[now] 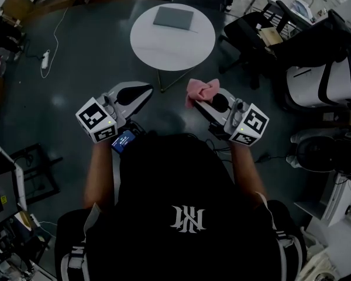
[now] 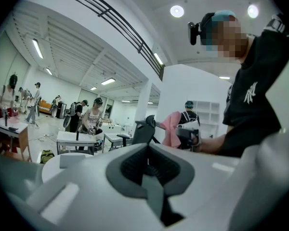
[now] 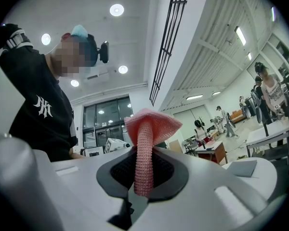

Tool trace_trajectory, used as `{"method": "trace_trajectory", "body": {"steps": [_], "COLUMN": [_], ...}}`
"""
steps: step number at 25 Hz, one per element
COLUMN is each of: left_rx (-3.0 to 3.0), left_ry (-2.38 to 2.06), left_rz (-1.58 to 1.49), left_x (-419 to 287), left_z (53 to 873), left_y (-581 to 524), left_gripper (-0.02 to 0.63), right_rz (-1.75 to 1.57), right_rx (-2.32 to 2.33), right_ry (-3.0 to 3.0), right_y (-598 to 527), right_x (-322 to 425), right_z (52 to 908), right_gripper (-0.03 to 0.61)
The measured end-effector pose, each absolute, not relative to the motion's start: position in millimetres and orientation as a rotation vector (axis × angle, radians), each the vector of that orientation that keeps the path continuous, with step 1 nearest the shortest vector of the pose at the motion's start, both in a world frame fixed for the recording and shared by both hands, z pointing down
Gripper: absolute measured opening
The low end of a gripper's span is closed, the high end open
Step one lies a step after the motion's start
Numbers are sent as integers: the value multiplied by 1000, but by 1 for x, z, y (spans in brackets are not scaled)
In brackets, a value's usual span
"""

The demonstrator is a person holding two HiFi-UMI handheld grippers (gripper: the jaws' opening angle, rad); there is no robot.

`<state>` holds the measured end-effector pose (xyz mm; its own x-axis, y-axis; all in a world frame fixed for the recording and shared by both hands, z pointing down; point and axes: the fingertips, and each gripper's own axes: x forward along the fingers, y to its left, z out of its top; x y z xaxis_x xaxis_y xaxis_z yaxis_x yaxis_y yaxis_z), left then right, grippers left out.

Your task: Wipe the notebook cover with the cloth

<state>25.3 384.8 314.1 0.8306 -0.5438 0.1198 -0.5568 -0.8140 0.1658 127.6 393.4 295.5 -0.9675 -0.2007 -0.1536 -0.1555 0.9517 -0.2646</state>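
Observation:
A grey notebook (image 1: 174, 18) lies on the round white table (image 1: 146, 43) ahead of me, far beyond both grippers. My right gripper (image 1: 206, 101) is shut on a pink cloth (image 1: 200, 90), which bunches out past its jaws; in the right gripper view the cloth (image 3: 145, 143) stands pinched between the black pads. My left gripper (image 1: 141, 93) is shut and holds nothing; its jaws meet in the left gripper view (image 2: 148, 163). Both grippers hang at about waist height over the dark floor, tilted upward. The notebook also shows as a grey slab (image 3: 243, 168) in the right gripper view.
Black office chairs (image 1: 263, 37) stand right of the table. A white cable with a power strip (image 1: 45, 59) lies on the floor at left. Desks and equipment (image 1: 6, 198) crowd the left and right sides. Several people work at tables (image 2: 72, 136) in the background.

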Motion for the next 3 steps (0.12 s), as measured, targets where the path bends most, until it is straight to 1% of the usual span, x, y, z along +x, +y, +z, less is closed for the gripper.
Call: {"method": "trace_trajectory", "body": {"steps": [3], "left_rx": [2812], "left_ry": [-866], "left_rz": [95], "left_x": [31], "left_z": [313], "left_y": [388], "left_gripper": [3], "right_rz": [-376], "right_rx": [-255], "right_ry": [2927], "right_y": [395], "right_x": [133], "right_z": [294], "right_gripper": [29]}}
